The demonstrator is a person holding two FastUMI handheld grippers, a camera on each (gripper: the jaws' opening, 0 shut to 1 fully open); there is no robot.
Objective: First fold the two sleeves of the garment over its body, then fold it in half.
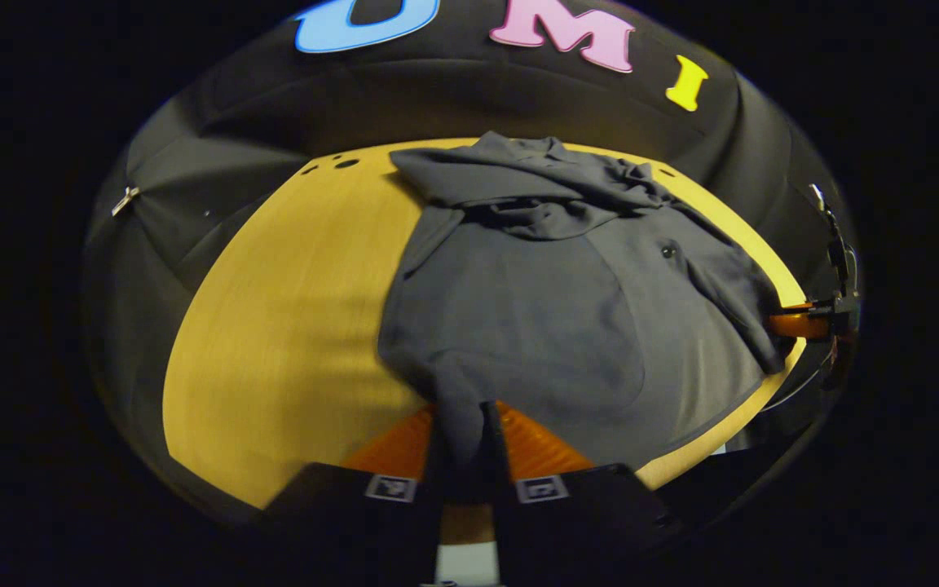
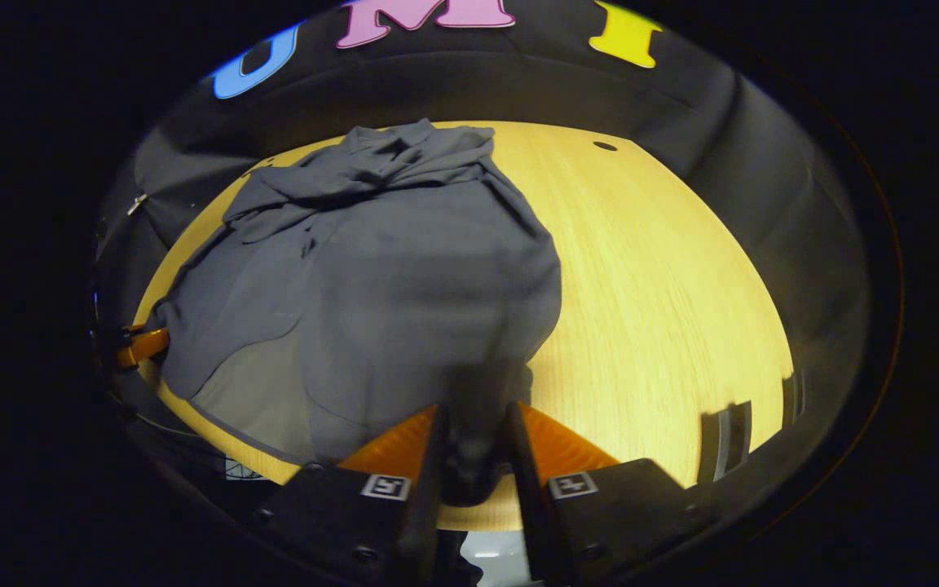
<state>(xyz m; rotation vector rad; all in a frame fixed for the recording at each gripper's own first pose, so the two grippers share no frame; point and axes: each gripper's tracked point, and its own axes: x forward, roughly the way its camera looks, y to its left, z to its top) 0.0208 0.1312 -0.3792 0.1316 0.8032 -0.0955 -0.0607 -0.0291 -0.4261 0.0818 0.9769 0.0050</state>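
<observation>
Left gripper (image 1: 463, 444): it sits at 6 o'clock in the left gripper view. Its two fingers are pressed close together with a bunch of grey cloth pinched between them.
Right gripper (image 2: 473, 452): it sits at 6 o'clock in the right gripper view. Its two fingers squeeze a blurry fold of the same grey cloth.
Other gripper far off: in the left gripper view the right gripper pokes in at 3 o'clock, touching the edge of the cloth. In the right gripper view the left gripper pokes in at 9 o'clock, right at the cloth's edge.
Garment (image 1: 535, 310): a dark grey shirt lying on the table. In the left gripper view it runs from 6 o'clock up to 12 o'clock and out to 3 o'clock. In the right gripper view (image 2: 388, 277) it fills the middle and spreads toward 9 o'clock.
Sleeves: both look folded in over the body. They lie crumpled near the collar at 12 o'clock.
Button (image 1: 668, 251): one small dark button shows on the shirt, toward 2 o'clock.
Table (image 1: 290, 326): yellow wood with a round edge. Bare wood shows at 9 o'clock in the left gripper view and at 3 o'clock in the right gripper view (image 2: 665, 310).
Holes (image 1: 346, 163): small dark holes sit in the wood near the far edge, about 11 o'clock.
</observation>
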